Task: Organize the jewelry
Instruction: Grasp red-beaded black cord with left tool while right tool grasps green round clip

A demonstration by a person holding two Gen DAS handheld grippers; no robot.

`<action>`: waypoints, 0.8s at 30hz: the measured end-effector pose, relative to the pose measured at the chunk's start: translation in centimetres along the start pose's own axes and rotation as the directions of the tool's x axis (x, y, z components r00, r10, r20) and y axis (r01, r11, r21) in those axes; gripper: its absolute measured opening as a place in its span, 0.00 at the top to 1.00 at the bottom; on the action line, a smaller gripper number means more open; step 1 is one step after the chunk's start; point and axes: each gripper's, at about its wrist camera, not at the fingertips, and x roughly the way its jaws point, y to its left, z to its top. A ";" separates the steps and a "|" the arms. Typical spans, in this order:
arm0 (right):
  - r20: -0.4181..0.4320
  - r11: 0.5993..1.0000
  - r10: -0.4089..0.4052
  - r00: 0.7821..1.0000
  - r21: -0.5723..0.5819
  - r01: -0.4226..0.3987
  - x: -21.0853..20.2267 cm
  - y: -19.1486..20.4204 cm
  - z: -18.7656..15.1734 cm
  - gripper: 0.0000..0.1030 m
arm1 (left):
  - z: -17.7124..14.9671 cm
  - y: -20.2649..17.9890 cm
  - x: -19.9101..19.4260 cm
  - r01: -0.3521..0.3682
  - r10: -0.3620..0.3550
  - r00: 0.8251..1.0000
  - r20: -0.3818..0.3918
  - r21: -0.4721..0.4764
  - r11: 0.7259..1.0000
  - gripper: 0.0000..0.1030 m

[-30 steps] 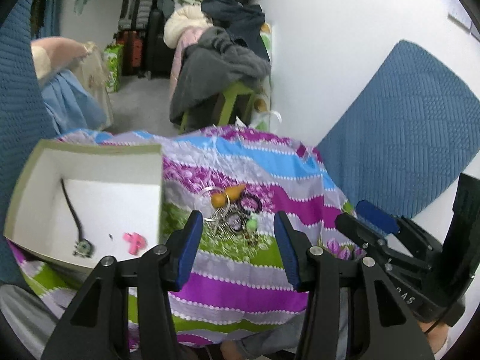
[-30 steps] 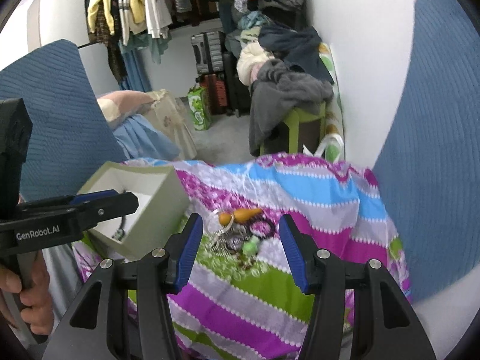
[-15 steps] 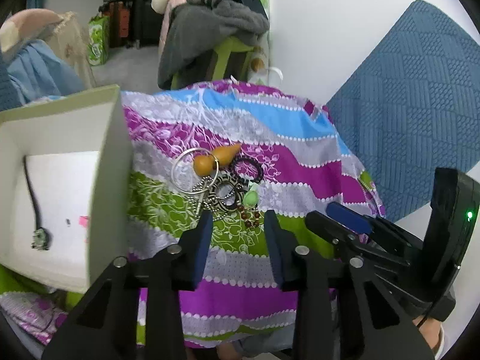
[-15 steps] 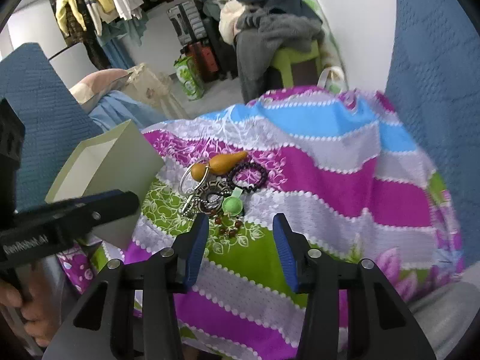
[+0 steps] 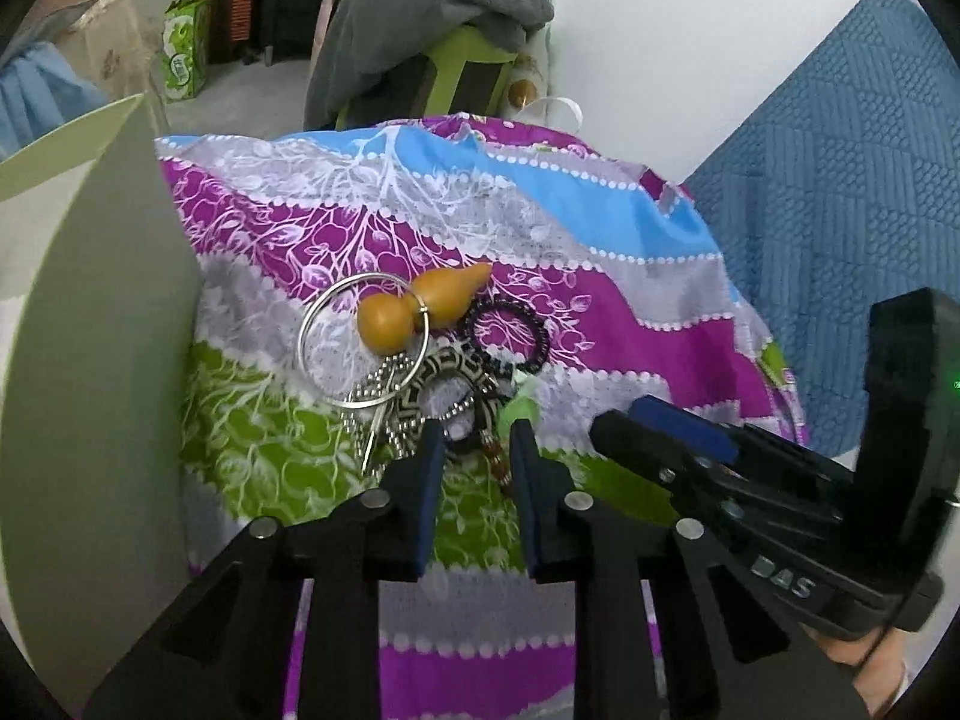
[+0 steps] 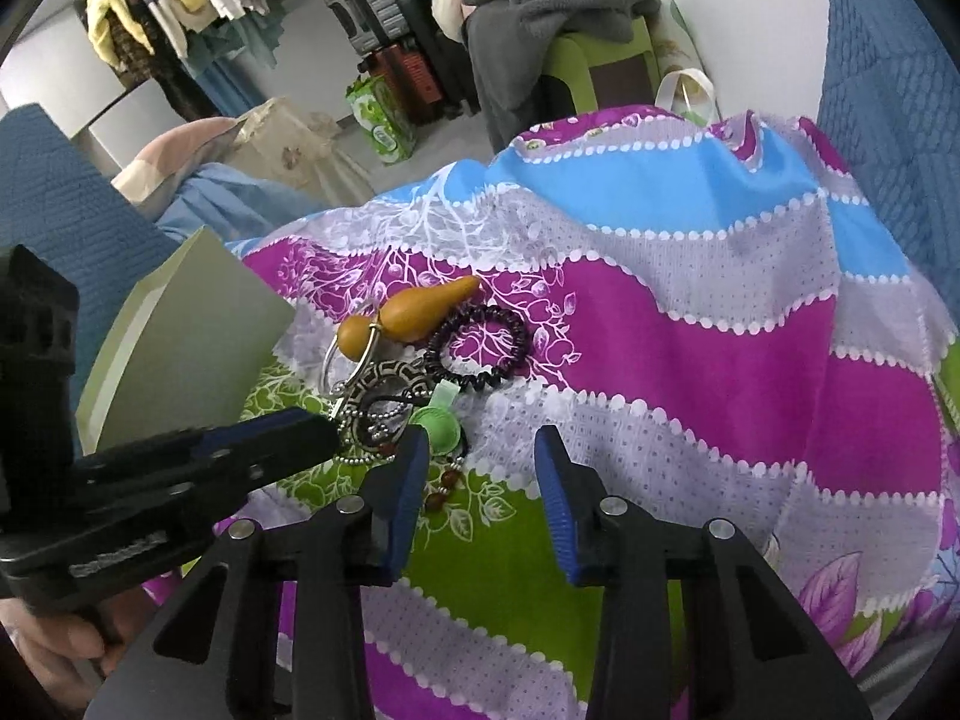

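Observation:
A jewelry pile lies on the striped cloth point(image 5: 540, 228): an orange gourd charm point(image 5: 420, 306) on a big silver ring point(image 5: 312, 354), a dark bead bracelet point(image 5: 510, 336), a patterned bangle point(image 5: 456, 372), a ball chain and a green pendant point(image 6: 438, 429). My left gripper point(image 5: 474, 438) is open but narrow, its tips at the bangle's near edge and a string of brown beads point(image 5: 495, 456). My right gripper point(image 6: 480, 450) is open, just right of the green pendant. The pale green box point(image 5: 102, 360) stands left of the pile.
A blue quilted cushion point(image 5: 852, 180) stands at right against the white wall. A chair piled with grey clothes point(image 5: 432, 18) and suitcases sit beyond the cloth's far edge. The right gripper's body point(image 5: 780, 516) lies close beside my left one.
Both grippers have moved forward and down to the jewelry pile. The left jaws have narrowed. The box now shows only its outer wall.

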 end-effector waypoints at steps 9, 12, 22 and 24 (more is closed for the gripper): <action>0.006 0.998 0.020 1.000 0.055 -0.020 -0.2 -1.2 0.4 0.67 | 0.0 -1.3 2.6 -0.061 0.062 0.998 -0.015 0.085 0.995 0.94; 0.007 0.998 0.021 1.000 0.061 -0.022 -0.2 -1.3 0.5 0.67 | 0.0 -1.2 2.5 -0.044 0.044 0.999 -0.001 0.072 0.996 0.96; 0.001 0.999 0.021 1.000 0.045 -0.021 -0.1 -1.1 0.5 0.67 | -0.7 -1.7 -1.1 0.038 -0.038 0.999 0.009 0.055 0.998 0.96; -0.003 0.999 0.022 1.000 0.040 -0.021 0.0 -0.8 0.3 0.67 | -1.2 -1.5 -2.0 0.035 -0.036 0.999 0.013 0.054 0.998 0.96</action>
